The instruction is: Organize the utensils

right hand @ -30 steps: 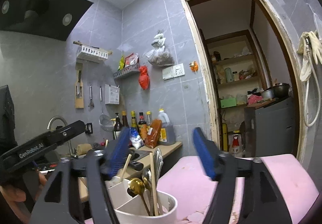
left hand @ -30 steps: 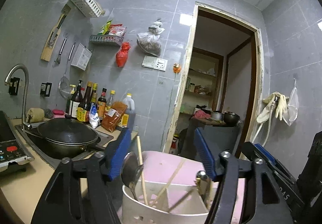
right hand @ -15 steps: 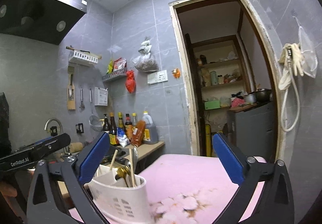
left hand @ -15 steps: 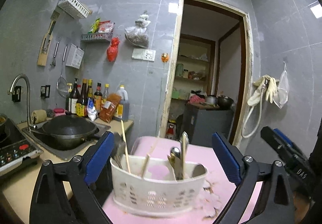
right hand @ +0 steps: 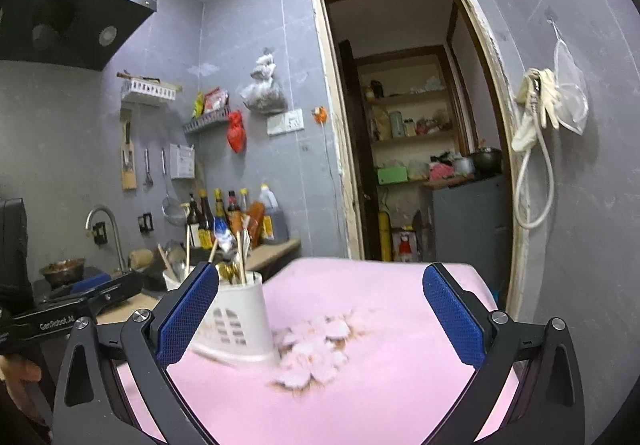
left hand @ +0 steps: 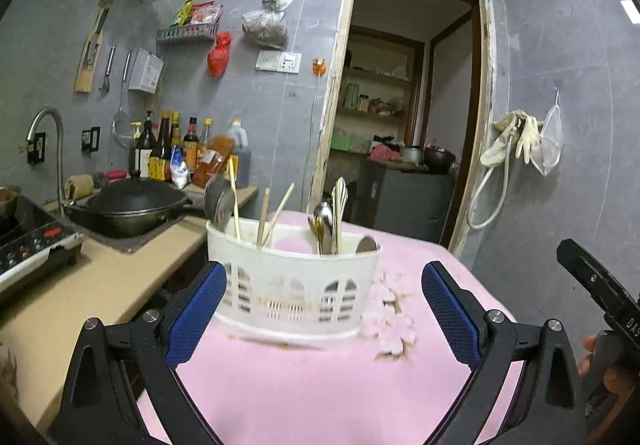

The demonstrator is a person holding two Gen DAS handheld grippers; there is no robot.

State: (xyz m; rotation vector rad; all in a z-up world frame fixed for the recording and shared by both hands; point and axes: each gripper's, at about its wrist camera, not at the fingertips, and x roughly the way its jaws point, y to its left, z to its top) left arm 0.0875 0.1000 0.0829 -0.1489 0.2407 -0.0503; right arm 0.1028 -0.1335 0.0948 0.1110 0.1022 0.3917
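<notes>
Left wrist view first: at the far left of the frame we see the black wok (left hand: 128, 207) on the counter, kept clear of our work, and at centre the white utensil caddy (left hand: 294, 287) standing upright on the pink table (left hand: 320, 393), presumably so chopsticks (left hand: 264, 217) and spoons (left hand: 326, 225) stay sorted in their compartments. Our left gripper (left hand: 323, 309) frames the caddy with its blue pads spread wide, neither touching the basket; its jaws have just been opening, and the caddy now sits well ahead of them, where a second ago it filled the lower centre between the pads. In the right wrist view the caddy (right hand: 236, 319) shows at lower left, just behind the left pad, while our right gripper (right hand: 320, 319) stands fully spread over bare pink cloth, nothing between its pads; it too has just been opening, and has drawn back from the basket.
</notes>
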